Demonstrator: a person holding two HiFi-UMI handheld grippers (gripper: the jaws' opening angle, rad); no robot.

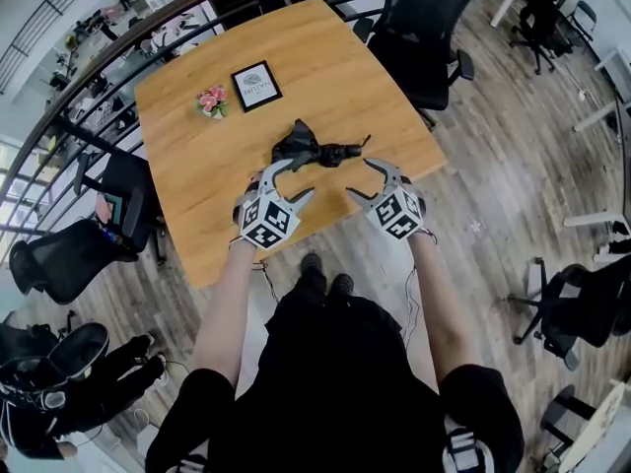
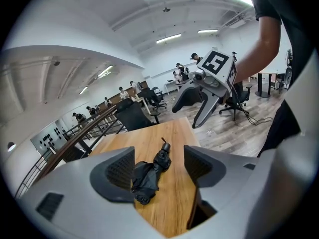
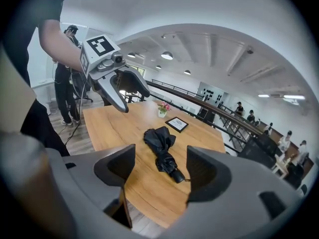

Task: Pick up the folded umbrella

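The folded black umbrella (image 1: pixel 314 151) lies on the wooden table (image 1: pixel 197 195), its handle end pointing right, near the front edge. My left gripper (image 1: pixel 303 177) hovers just in front of its bunched canopy end, jaws wide apart and nothing between them. My right gripper (image 1: pixel 357 177) stands open near the handle end, also empty. In the left gripper view the umbrella (image 2: pixel 148 172) lies beyond the spread jaws of the left gripper (image 2: pixel 159 166), apart from the pads, with the right gripper (image 2: pixel 199 103) beyond it. The right gripper view shows the umbrella (image 3: pixel 162 151) ahead of the right gripper (image 3: pixel 159 171).
A small pot of pink flowers (image 1: pixel 212 101) and a framed card (image 1: pixel 256 86) stand at the table's far side. Black office chairs (image 1: pixel 424 28) sit beyond the table, another (image 1: pixel 69 254) at its left. A curved railing (image 1: pixel 99 77) runs behind.
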